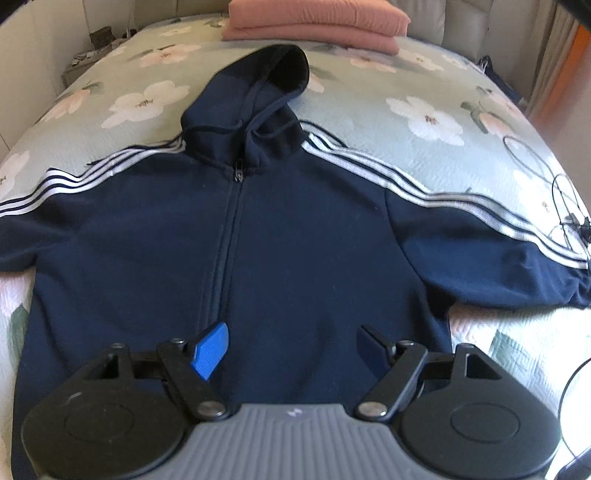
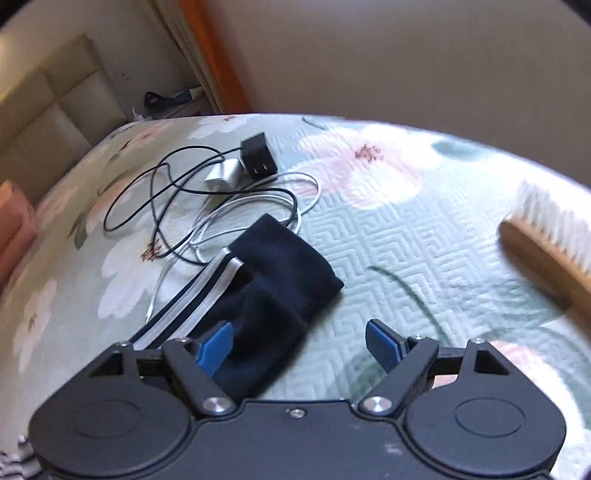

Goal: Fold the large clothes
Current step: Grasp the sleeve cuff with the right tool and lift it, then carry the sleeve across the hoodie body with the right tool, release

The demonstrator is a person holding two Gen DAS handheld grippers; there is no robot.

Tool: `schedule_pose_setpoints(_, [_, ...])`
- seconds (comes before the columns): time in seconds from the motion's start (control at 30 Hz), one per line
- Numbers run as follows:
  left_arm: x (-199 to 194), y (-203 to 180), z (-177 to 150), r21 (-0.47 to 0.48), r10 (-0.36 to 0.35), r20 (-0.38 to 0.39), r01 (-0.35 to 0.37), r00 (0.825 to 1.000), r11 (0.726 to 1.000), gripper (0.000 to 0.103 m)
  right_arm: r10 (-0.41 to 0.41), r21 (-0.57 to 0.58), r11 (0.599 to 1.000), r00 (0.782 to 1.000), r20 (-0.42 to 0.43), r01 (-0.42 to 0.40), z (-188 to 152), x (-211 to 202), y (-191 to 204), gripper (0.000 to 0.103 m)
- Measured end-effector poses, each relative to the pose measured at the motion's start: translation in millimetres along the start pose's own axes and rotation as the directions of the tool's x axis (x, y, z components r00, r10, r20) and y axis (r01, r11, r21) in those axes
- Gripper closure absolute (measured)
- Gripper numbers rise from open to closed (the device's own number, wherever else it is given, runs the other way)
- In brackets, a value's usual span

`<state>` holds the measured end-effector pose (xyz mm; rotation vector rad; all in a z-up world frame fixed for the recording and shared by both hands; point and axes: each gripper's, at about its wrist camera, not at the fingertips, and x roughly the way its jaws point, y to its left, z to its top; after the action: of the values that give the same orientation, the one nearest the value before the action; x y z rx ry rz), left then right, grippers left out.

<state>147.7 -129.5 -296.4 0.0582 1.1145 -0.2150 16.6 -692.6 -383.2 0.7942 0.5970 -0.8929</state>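
A navy zip hoodie (image 1: 295, 229) with white shoulder stripes lies face up on the bed, hood toward the far end and sleeves spread to both sides. My left gripper (image 1: 291, 339) hangs over its lower front, jaws wide apart, nothing between the blue pads. In the right wrist view the cuff end of one sleeve (image 2: 280, 266) lies on the quilt. My right gripper (image 2: 299, 339) is just above it, open, its left pad over the sleeve and the right pad over bare quilt. The pads are not pressing on the cloth.
Folded pink cloth (image 1: 317, 18) is stacked at the bed's far end. Black and white cables with two chargers (image 2: 240, 166) lie tangled just beyond the sleeve cuff. A wooden brush (image 2: 550, 243) rests on the flowered quilt (image 2: 406, 236) at right. A padded headboard and curtain stand behind.
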Motion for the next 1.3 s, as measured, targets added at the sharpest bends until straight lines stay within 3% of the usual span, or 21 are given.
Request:
schedule_pose_setpoints(0.23, [5,-11,-6,0.042,-0.008,-0.01,0.009,1.0,0.999,0.024,0.092,0.056,0.994,0.994,-0.057,-0.089,0,34,2,0.02])
schedule_pose_setpoints(0.33, [7,-10,-10,0.044,-0.011,-0.018,0.011,1.0,0.999,0.024,0.036,-0.014,0.999,0.998,-0.051,-0.037,-4,40,16,0.034])
schedule_pose_setpoints(0.4, [6,-8,-14,0.045,-0.017,-0.011,0.018,1.0,0.999,0.024,-0.02,-0.127,0.992,1.0,-0.017,0.018,-10,40,29,0.064])
schedule_pose_setpoints(0.43, [6,-5,-16,0.045,-0.018,-0.006,0.018,1.0,0.999,0.024,-0.018,-0.166,0.986,1.0,-0.001,0.017,-13,39,33,0.068])
schedule_pose_setpoints(0.47, [5,-3,-19,0.044,-0.016,-0.004,0.017,1.0,0.999,0.024,-0.007,-0.188,0.982,1.0,0.007,0.008,-14,37,35,0.082])
schedule_pose_setpoints(0.5, [5,-1,-22,0.041,-0.013,-0.004,0.013,1.0,0.999,0.024,0.003,-0.21,0.978,1.0,0.014,0.0,-17,35,39,0.085])
schedule_pose_setpoints(0.67, [1,19,-32,0.025,0.007,0.003,-0.007,1.0,1.0,0.027,0.013,-0.4,0.915,0.986,0.168,0.056,-37,-3,83,0.085])
schedule_pose_setpoints(0.87, [-8,61,-30,-0.031,0.017,0.039,-0.016,0.999,0.999,0.028,0.226,-0.578,0.815,0.939,0.258,-0.037,-93,-93,178,0.085])
schedule_pose_setpoints(1.07, [-14,126,-18,-0.101,-0.001,0.062,0.007,0.998,0.995,0.031,0.423,-0.669,0.705,0.897,0.129,-0.236,-173,-183,294,0.085])
schedule_pose_setpoints(1.17, [-24,167,-10,-0.119,0.007,0.09,0.004,0.996,0.993,0.031,0.509,-0.693,0.634,0.86,0.04,-0.343,-231,-217,350,0.085])
schedule_pose_setpoints(1.3, [-31,220,1,-0.12,0.036,0.121,-0.021,0.992,0.992,0.031,0.542,-0.714,0.551,0.836,-0.088,-0.432,-321,-238,412,0.084])
